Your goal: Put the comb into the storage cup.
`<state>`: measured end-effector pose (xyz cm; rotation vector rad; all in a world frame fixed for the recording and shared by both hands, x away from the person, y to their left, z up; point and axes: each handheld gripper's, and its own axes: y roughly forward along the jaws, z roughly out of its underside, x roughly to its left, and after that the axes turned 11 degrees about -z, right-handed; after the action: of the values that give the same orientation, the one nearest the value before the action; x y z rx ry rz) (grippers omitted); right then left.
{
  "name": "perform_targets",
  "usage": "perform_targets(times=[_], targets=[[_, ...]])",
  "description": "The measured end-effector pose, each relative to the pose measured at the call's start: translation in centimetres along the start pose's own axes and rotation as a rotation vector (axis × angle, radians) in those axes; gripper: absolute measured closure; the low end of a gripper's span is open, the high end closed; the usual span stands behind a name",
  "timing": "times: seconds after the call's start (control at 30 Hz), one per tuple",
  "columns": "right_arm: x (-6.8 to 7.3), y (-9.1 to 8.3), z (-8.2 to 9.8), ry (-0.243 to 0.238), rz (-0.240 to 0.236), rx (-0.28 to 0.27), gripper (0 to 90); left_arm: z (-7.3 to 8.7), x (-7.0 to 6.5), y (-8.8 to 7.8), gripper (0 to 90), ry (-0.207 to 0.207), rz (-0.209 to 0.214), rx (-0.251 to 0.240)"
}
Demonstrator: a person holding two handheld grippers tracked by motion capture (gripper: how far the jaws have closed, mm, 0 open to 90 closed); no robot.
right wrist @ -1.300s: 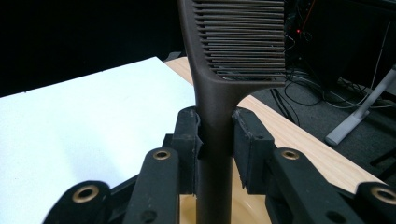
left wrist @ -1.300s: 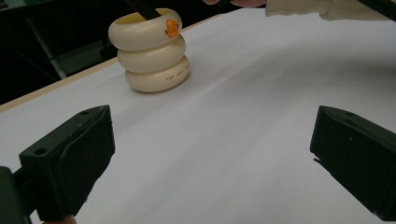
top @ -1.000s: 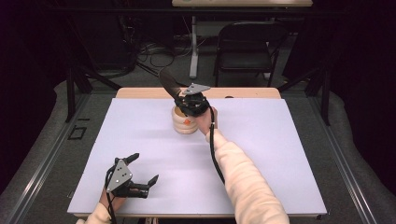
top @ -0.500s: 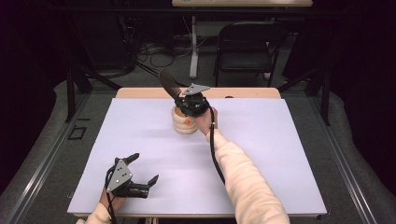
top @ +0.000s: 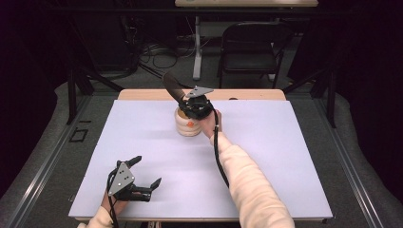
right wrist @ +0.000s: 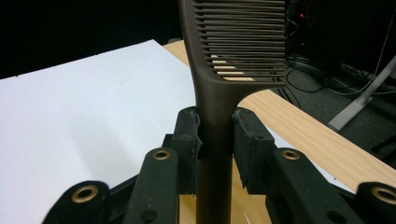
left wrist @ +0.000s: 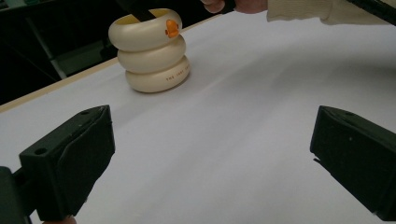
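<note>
At the near left of the white table [top: 285, 156], the left gripper [top: 145, 173] is held with jaws spread wide and empty. Small print on the cream ringed holder [left wrist: 152, 51] cannot be read. Its opening is hidden by the right gripper [right wrist: 215, 133], whose jaws are clamped on the handle of a brown comb [right wrist: 236, 51], standing in the holder with teeth rising above, cut off.

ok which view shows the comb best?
The right gripper view: the brown comb rises close up, teeth clear, its handle clamped between the right tongs. The high view shows it small and dark, slanting up from the cream ringed holder. The left gripper view catches a dark sliver of it at the holder's mouth.
</note>
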<state>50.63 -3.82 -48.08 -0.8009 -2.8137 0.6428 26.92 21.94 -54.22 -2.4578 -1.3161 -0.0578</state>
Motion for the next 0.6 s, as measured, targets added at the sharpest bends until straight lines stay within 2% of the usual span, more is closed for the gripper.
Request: perform_targets(times=[0.6], targets=[[-0.27, 0.16, 0.60, 0.020, -0.002, 0.031, 71.9, 0.00, 0.00, 0.00, 0.0, -0.001, -0.001, 0.000]])
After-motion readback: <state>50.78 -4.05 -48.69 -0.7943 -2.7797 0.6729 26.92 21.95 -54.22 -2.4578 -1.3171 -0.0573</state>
